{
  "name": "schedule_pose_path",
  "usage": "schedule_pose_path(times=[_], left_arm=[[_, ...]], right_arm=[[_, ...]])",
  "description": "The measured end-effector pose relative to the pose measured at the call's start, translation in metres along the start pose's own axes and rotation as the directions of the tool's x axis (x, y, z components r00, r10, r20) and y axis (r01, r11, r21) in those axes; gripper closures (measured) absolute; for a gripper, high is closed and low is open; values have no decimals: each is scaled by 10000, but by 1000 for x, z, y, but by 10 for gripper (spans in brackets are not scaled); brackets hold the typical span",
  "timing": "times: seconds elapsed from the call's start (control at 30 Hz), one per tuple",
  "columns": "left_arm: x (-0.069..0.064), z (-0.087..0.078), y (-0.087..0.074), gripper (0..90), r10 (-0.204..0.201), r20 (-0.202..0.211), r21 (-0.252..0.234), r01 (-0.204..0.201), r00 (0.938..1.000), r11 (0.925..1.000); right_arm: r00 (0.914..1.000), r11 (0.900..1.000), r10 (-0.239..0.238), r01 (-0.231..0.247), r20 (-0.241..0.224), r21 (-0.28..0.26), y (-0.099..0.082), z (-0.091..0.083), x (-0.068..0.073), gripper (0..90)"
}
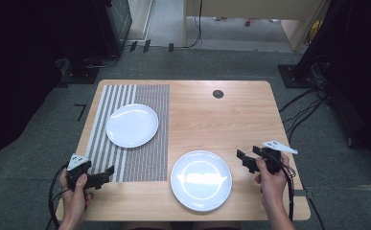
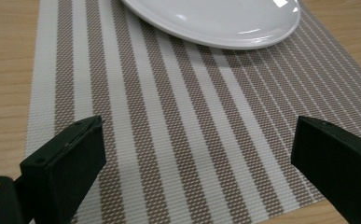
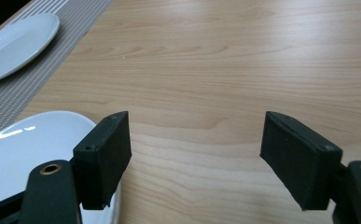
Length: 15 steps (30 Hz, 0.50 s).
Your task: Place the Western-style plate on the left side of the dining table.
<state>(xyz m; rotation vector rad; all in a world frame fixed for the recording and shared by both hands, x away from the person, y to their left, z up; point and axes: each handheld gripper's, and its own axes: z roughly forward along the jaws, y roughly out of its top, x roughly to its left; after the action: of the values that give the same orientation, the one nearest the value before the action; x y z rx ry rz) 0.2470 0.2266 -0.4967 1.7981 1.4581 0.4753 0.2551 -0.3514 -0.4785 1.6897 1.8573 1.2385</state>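
Observation:
A white plate point(image 1: 132, 125) lies on a striped placemat point(image 1: 144, 158) on the left half of the wooden table point(image 1: 212, 115). Another white plate point(image 1: 201, 179) rests on bare wood near the front edge. My left gripper point(image 1: 108, 173) hovers over the placemat's front left corner, open and holding nothing. In the left gripper view the left gripper point(image 2: 197, 128) spans the placemat point(image 2: 178, 121), with the plate point(image 2: 215, 21) beyond it. My right gripper point(image 1: 243, 159) stands open just right of the front plate. In the right gripper view the right gripper point(image 3: 196, 119) frames bare wood, the near plate point(image 3: 24, 154) beside its left jaw.
A small dark round grommet point(image 1: 217, 94) sits in the tabletop near the back edge. Cables point(image 1: 303, 110) run across the floor to the right of the table. The far plate point(image 3: 15, 44) and the placemat point(image 3: 43, 70) lie at the upper left of the right gripper view.

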Motion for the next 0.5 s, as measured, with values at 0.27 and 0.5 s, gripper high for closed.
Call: schedule_pose_path(times=[0.27, 0.5], left_arm=[[15, -6, -10, 33, -58, -454, 38, 60, 9990, 10000], [25, -9, -18, 33, -94, -862, 86, 102, 9962, 9999]], right_arm=[[9986, 9997, 234, -234, 476, -10, -13, -17, -26, 236], [9957, 9995, 303, -308, 872, 43, -24, -32, -50, 217]])
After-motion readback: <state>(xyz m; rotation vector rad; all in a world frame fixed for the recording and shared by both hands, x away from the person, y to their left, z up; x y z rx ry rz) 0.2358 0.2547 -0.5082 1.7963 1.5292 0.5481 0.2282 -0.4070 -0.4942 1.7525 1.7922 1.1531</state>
